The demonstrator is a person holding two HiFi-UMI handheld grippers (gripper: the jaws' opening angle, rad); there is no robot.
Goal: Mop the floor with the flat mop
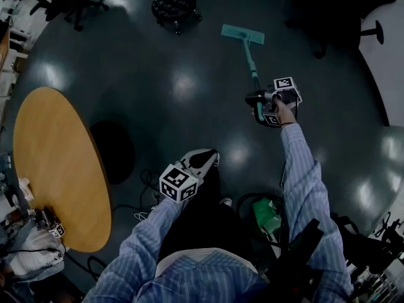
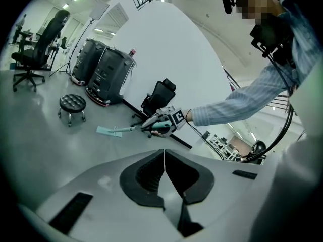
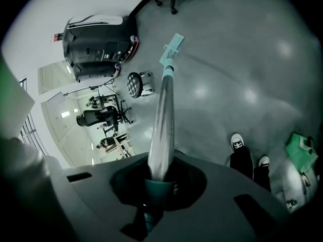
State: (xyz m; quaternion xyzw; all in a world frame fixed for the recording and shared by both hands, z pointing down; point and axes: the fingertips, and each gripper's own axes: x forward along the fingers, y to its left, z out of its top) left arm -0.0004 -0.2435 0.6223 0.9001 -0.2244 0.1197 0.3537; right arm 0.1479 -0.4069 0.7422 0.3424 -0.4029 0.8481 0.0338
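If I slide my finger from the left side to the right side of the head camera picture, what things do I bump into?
First the round wooden table → left claw, shut and empty → flat mop, with the right claw gripping its handle.

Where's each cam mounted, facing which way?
Head view: on the person's head, looking steeply down at the floor; shows both sleeves, the left gripper, and the right gripper shut on the mop handle.
Left gripper view: on the left gripper, looking over its shut, empty jaws at the right gripper; shows one sleeve.
Right gripper view: on the right gripper, looking down the mop handle to the mop head; shows the person's shoes.
Shared: all three show the mop head and the stool.
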